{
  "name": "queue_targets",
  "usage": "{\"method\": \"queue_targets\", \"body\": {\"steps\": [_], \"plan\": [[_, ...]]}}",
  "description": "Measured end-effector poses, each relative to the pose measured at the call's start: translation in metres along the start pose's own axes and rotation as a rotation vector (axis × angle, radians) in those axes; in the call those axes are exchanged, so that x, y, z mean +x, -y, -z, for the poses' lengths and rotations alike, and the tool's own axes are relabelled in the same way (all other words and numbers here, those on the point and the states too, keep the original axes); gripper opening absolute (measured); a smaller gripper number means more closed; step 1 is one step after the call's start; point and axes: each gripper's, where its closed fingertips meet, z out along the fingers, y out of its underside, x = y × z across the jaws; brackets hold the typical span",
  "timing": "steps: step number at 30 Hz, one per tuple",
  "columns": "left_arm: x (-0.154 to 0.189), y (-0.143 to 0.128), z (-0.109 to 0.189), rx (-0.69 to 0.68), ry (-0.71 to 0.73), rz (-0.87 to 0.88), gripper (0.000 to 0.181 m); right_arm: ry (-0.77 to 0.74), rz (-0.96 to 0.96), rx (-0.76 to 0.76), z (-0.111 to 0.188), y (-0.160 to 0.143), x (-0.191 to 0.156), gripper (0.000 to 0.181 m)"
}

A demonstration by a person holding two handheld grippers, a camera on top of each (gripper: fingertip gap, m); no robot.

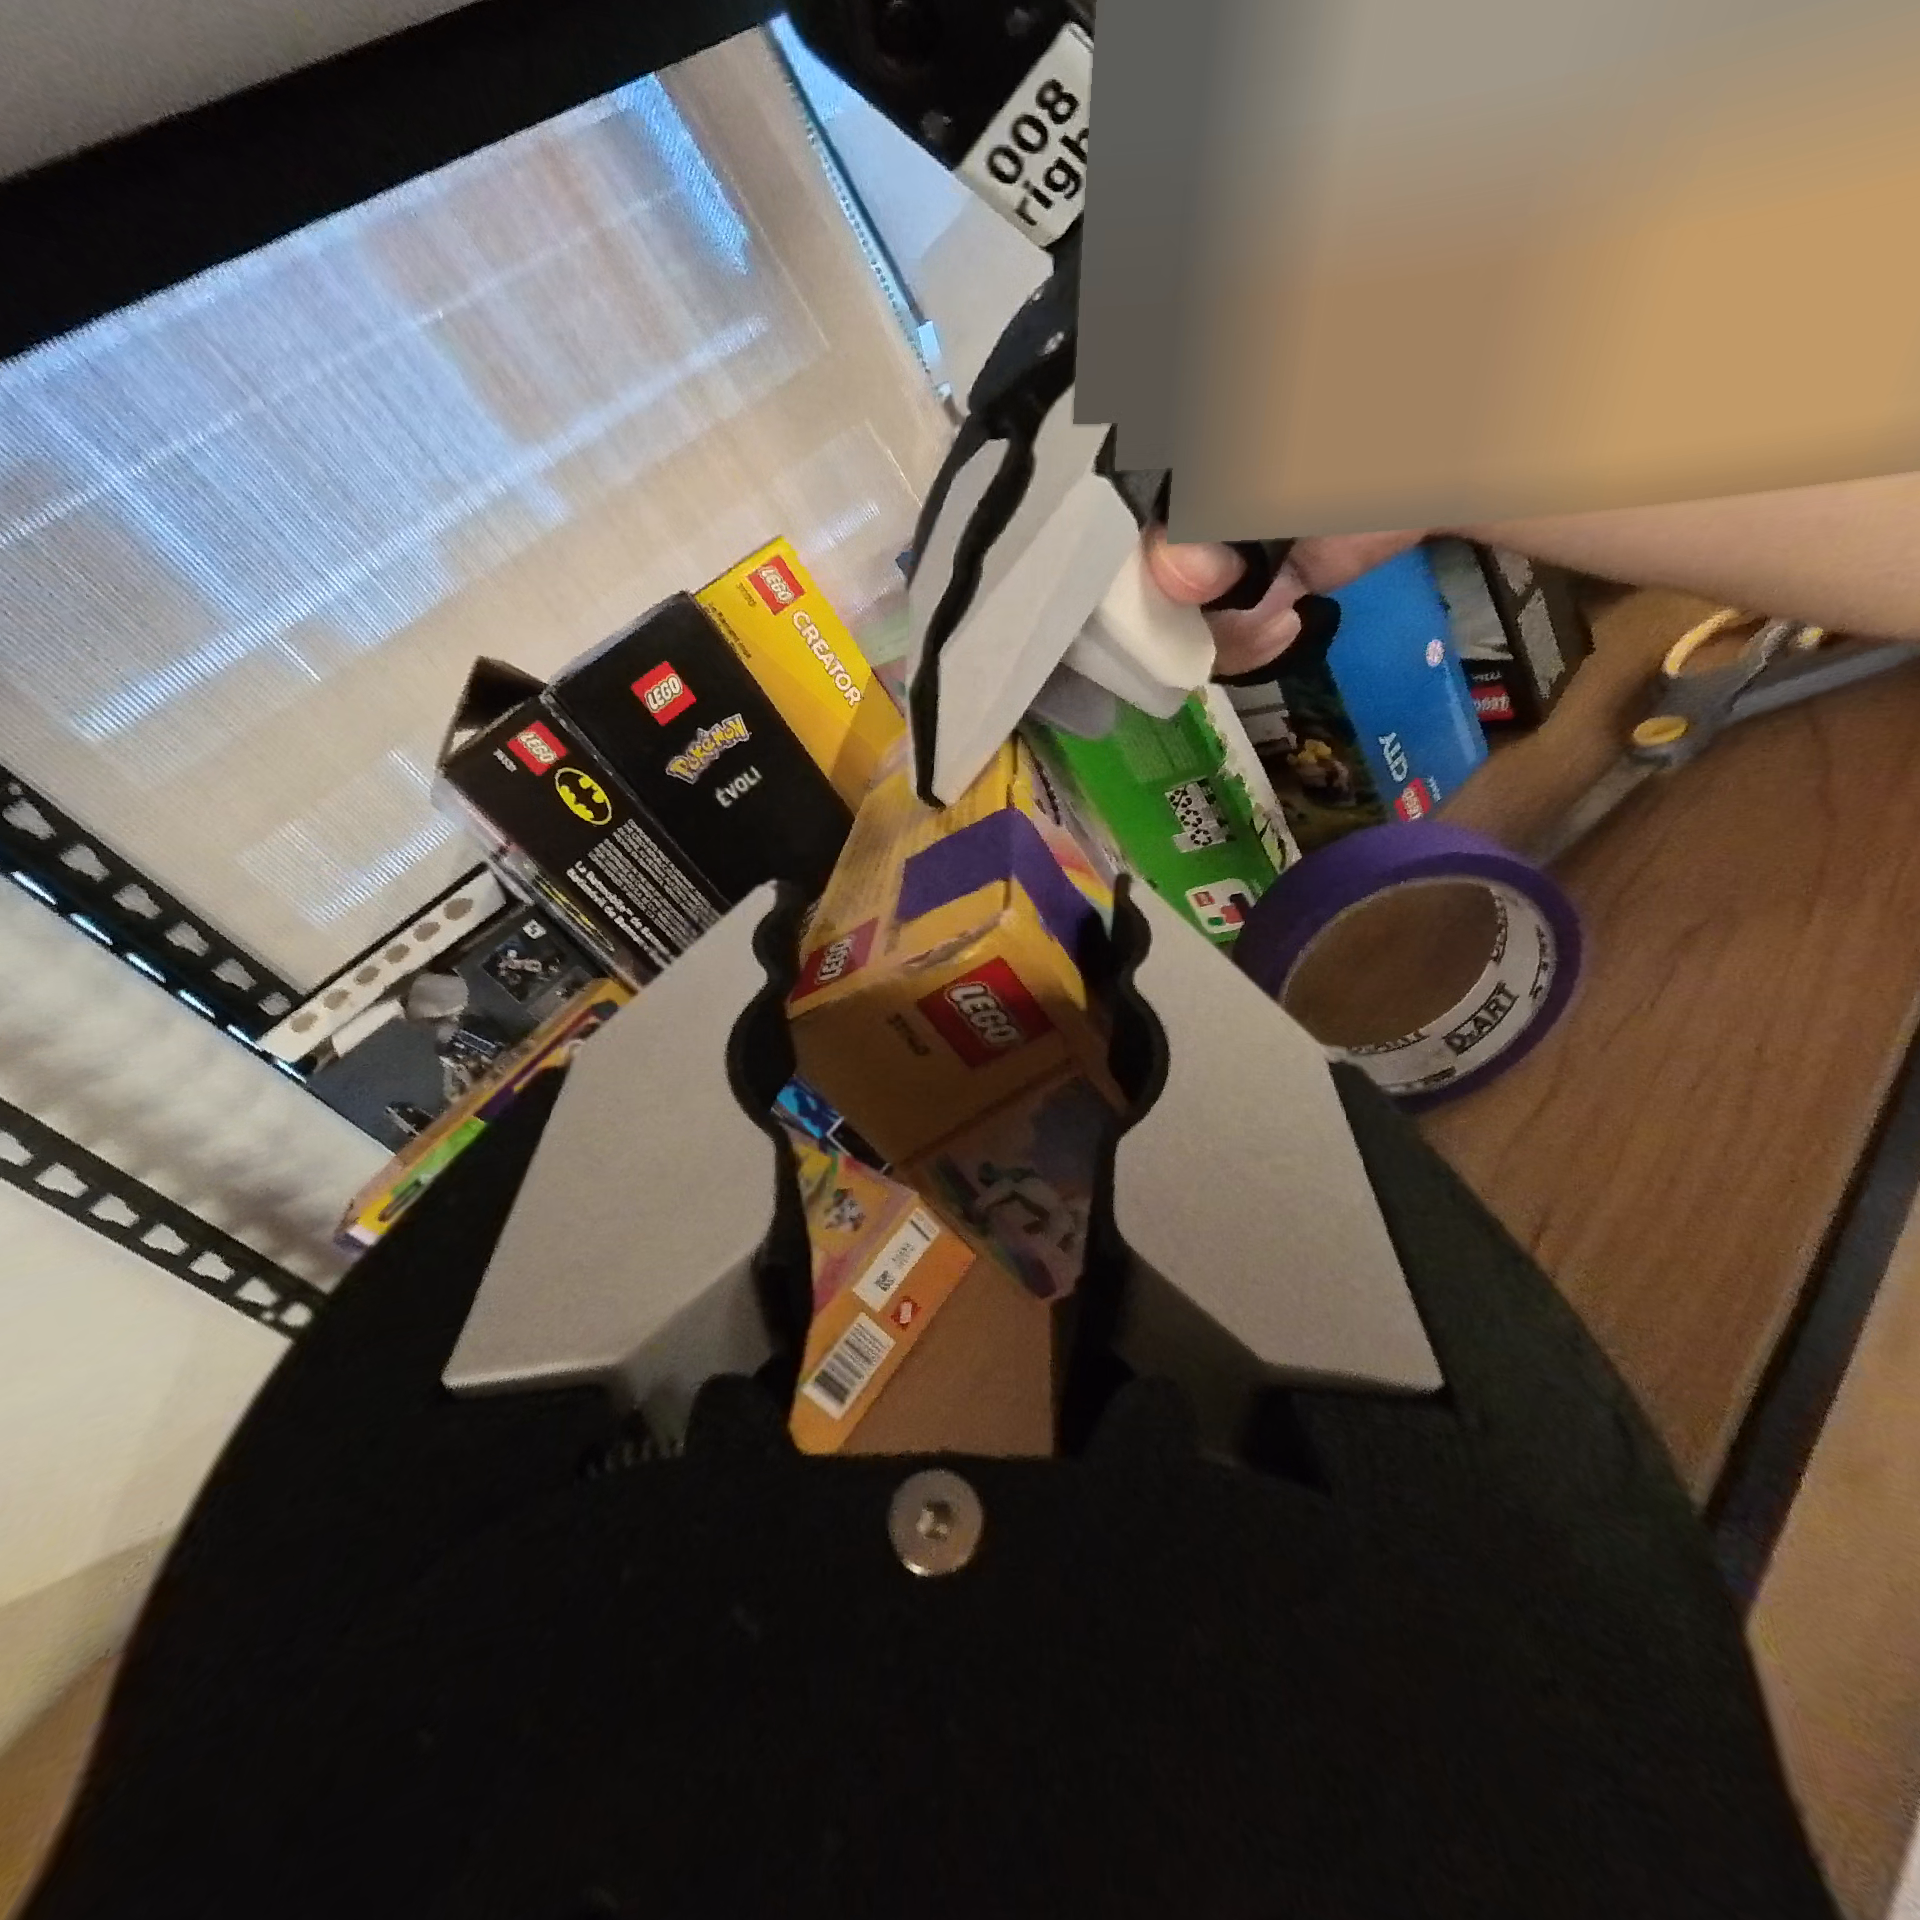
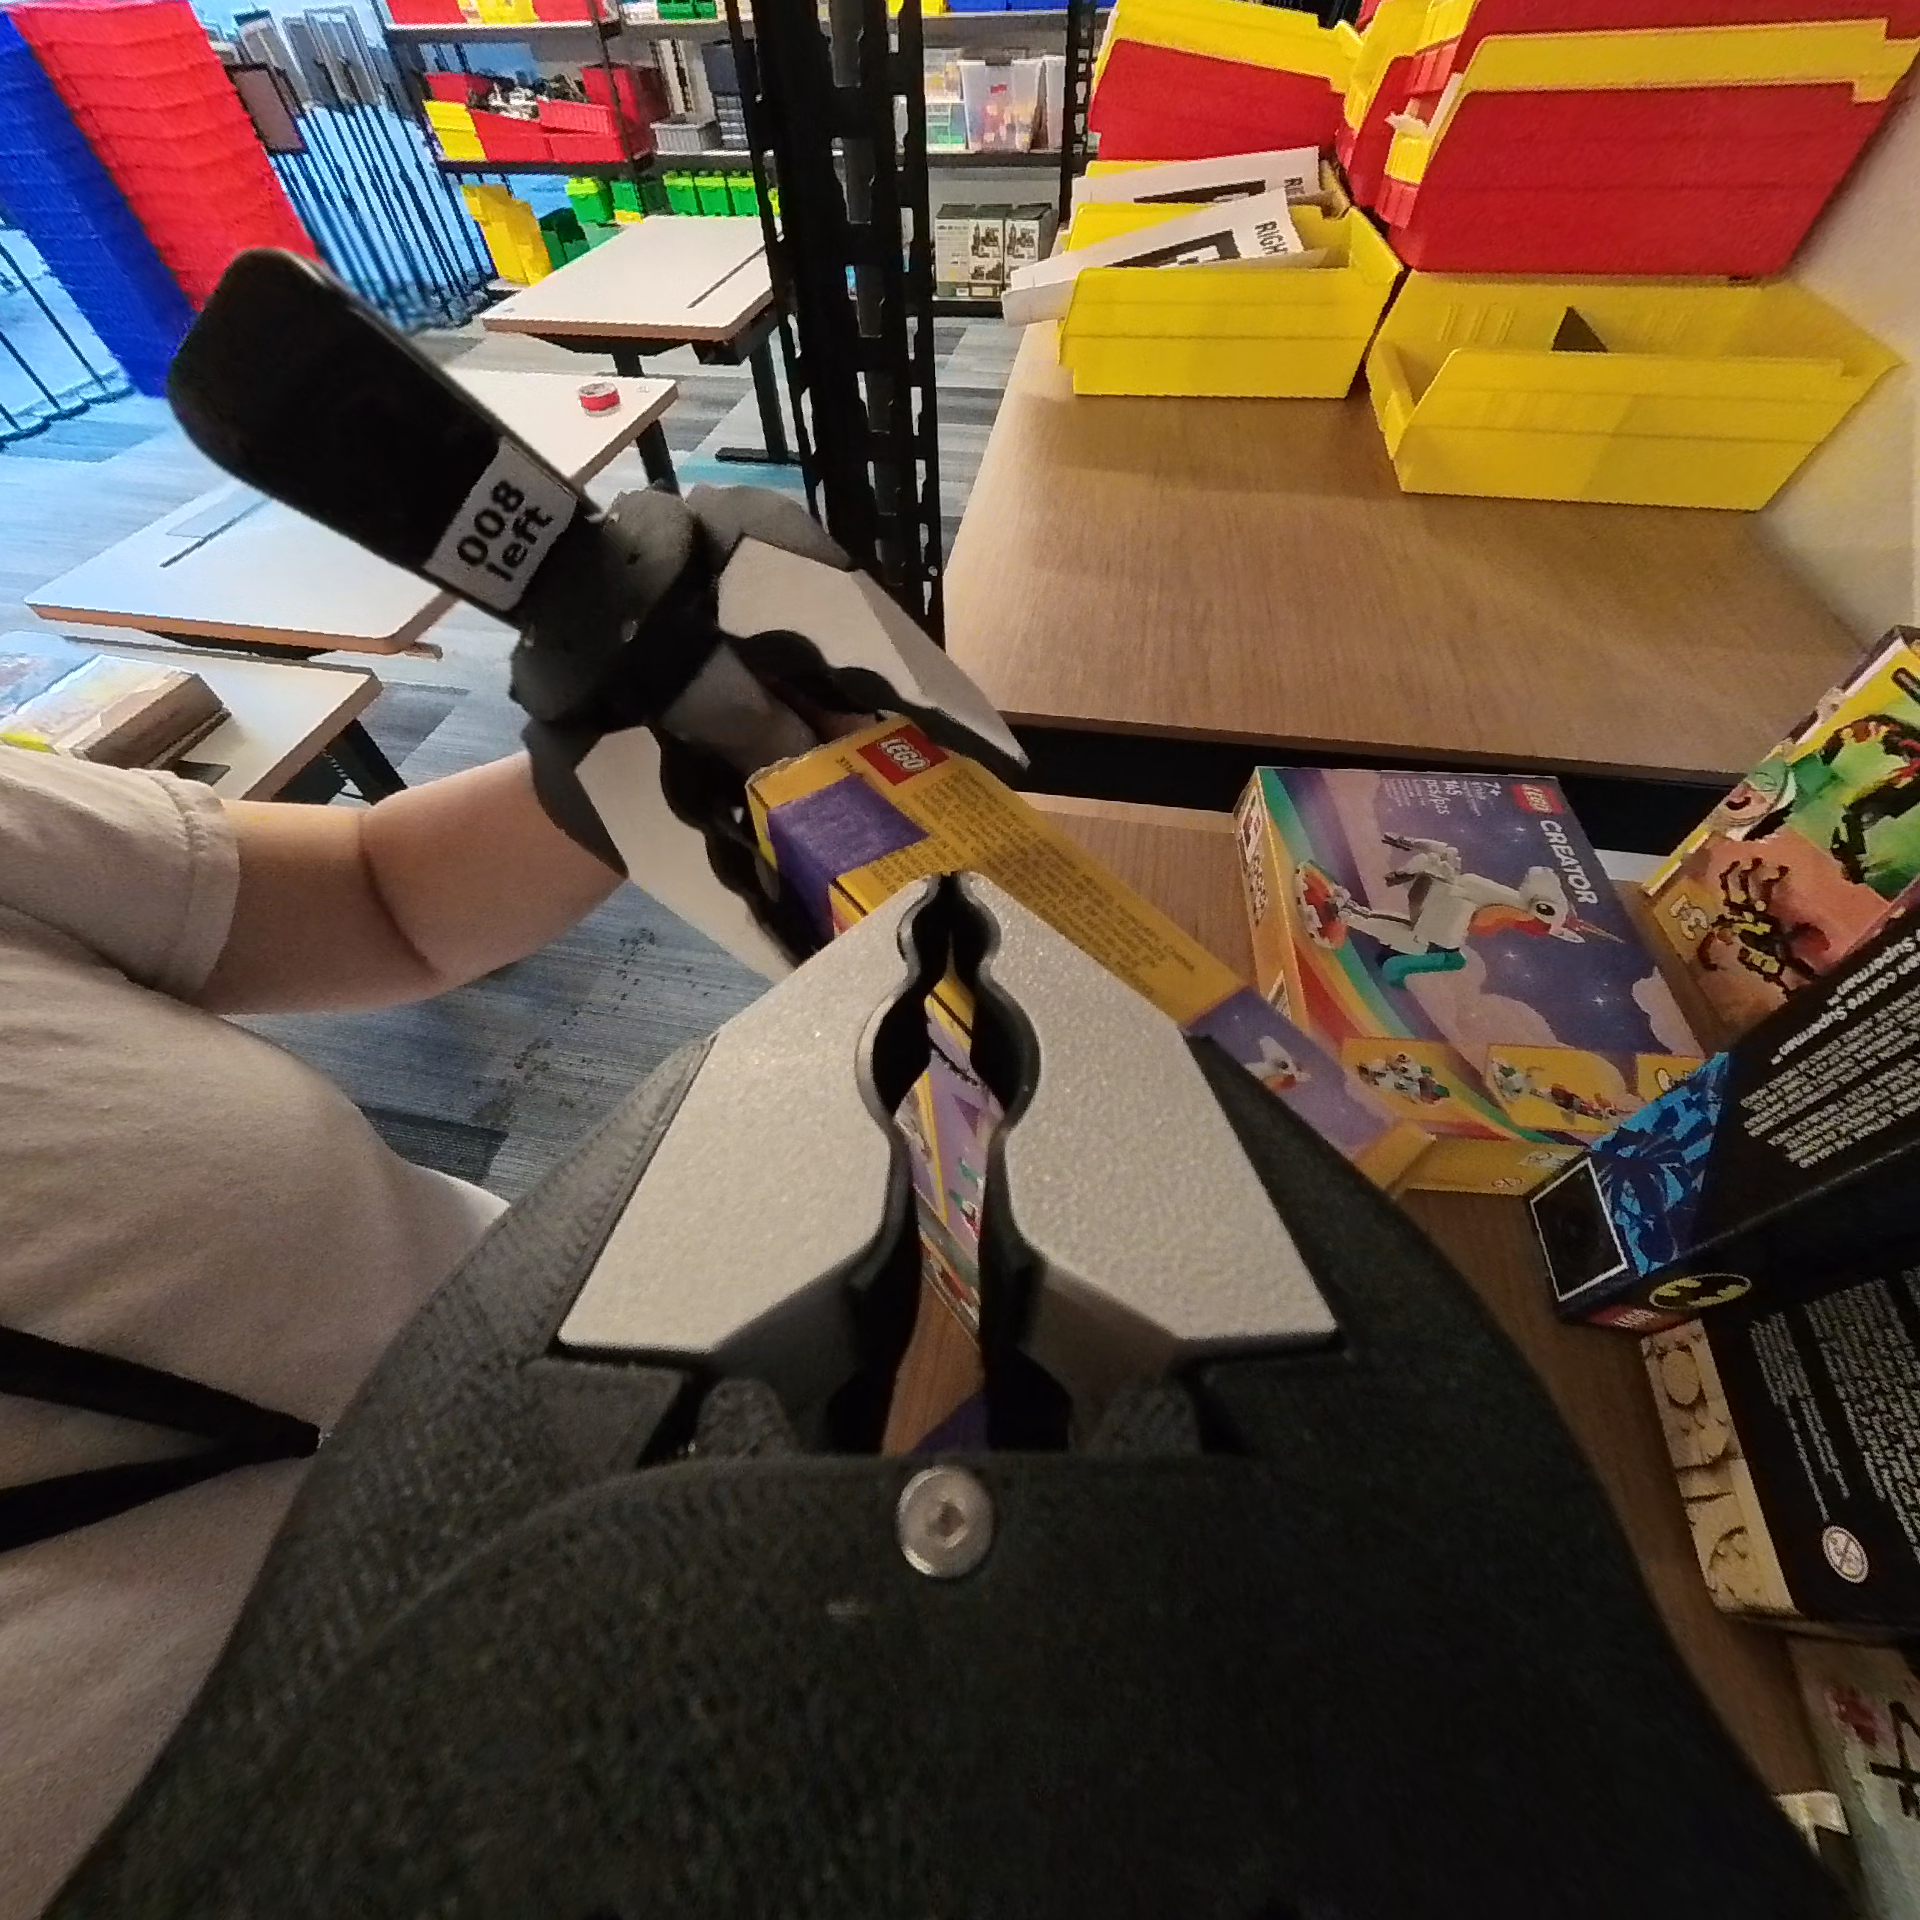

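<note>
My left gripper (image 1: 951,904) is shut on a yellow toy box (image 1: 935,997) and holds it in the air by its end. A strip of purple tape (image 1: 966,862) runs over the box's end flap. My right gripper (image 1: 940,769) comes down from above with its jaws together, and its tips touch the box's top edge just past the tape. In the right wrist view, my right gripper (image 2: 951,894) rests its tips on the box (image 2: 1091,894) beside the tape (image 2: 842,842). My left gripper (image 2: 894,831) clamps the box's far end.
A purple tape roll (image 1: 1423,966) and scissors (image 1: 1683,717) lie on the wooden table (image 2: 1351,582). Black boxes (image 1: 644,769) and a green box (image 1: 1174,790) stand behind. A unicorn box (image 2: 1455,935), a black box (image 2: 1818,1143) and yellow bins (image 2: 1226,301) are near. Left and right tips are no more than a few centimetres apart.
</note>
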Motion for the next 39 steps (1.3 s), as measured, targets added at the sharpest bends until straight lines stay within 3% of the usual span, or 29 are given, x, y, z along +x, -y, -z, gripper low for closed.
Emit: {"method": "queue_targets", "body": {"steps": [5,12,16,20,24,27,31,39], "plan": [[0.002,-0.002,0.001,0.006,-0.018,-0.106,0.061,0.004,-0.002,0.002,0.0,0.0,0.0,0.0],[0.004,0.001,0.002,0.076,-0.011,-0.105,0.064,0.017,-0.008,0.006,0.0,0.0,0.0,0.0],[-0.004,0.013,0.015,0.166,0.053,0.035,0.064,0.018,-0.006,0.008,0.0,0.0,0.0,0.0],[-0.02,0.027,0.039,0.331,0.152,0.334,0.062,0.017,-0.005,0.009,0.0,0.0,0.0,0.0],[-0.019,0.004,0.027,0.212,0.194,0.374,0.072,0.018,-0.007,0.009,0.001,0.0,-0.001,0.0],[-0.014,-0.005,0.016,0.15,0.183,0.421,0.069,0.018,-0.009,0.01,0.001,0.0,-0.001,0.0],[-0.005,-0.007,0.015,0.189,0.129,0.454,0.053,0.02,-0.01,0.012,0.001,0.0,-0.001,0.0],[-0.002,-0.008,0.014,0.229,0.062,0.496,0.052,0.05,-0.039,0.0,0.001,0.001,-0.002,0.0]]}}
